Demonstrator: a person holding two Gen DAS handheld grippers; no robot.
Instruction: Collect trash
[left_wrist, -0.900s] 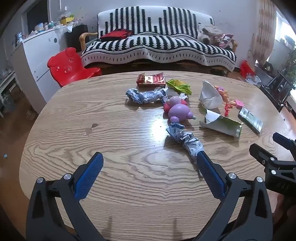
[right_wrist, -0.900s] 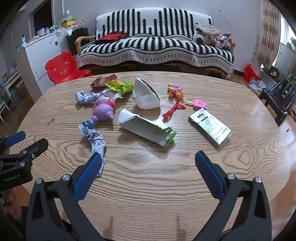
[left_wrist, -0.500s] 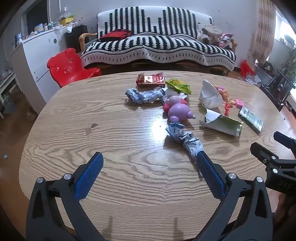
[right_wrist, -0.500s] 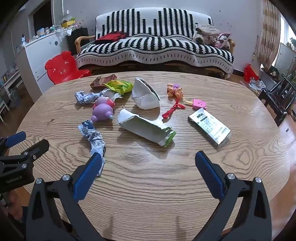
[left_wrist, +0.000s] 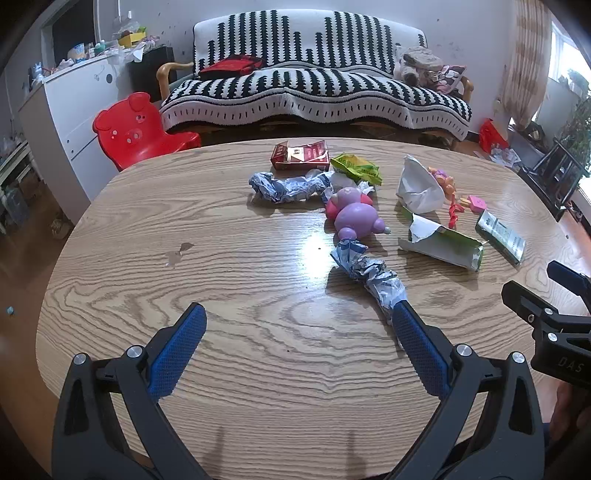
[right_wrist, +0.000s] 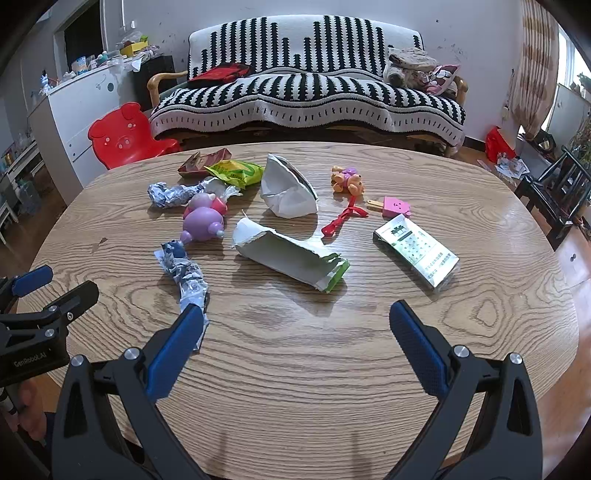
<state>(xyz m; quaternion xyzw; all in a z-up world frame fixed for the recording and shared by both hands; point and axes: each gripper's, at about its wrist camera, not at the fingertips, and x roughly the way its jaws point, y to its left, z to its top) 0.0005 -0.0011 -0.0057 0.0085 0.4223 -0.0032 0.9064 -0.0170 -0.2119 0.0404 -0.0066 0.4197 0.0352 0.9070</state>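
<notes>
Trash lies on an oval wooden table (left_wrist: 229, 280). A crumpled foil wrapper (left_wrist: 369, 277) (right_wrist: 184, 273) lies nearest. A second foil wrapper (left_wrist: 288, 186) (right_wrist: 170, 194), a red packet (left_wrist: 301, 155), a green snack bag (left_wrist: 356, 168) (right_wrist: 236, 171), a torn white-green carton (left_wrist: 443, 245) (right_wrist: 291, 254), folded white paper (left_wrist: 419, 184) (right_wrist: 288, 190) and a green-white pack (left_wrist: 500, 236) (right_wrist: 417, 251) lie farther out. My left gripper (left_wrist: 297, 339) is open and empty, its right finger beside the near wrapper's end. My right gripper (right_wrist: 295, 338) is open and empty before the carton.
Toys lie among the trash: a purple pig (left_wrist: 354, 216) (right_wrist: 203, 218), an orange bear (right_wrist: 347, 181), a pink popsicle (right_wrist: 391, 206) and a red ribbon (right_wrist: 341, 219). A striped sofa (left_wrist: 314, 92) and a red chair (left_wrist: 136, 129) stand beyond the table.
Both grippers stay open and nearly still; the views have shifted only slightly. Nothing on the table has moved.
</notes>
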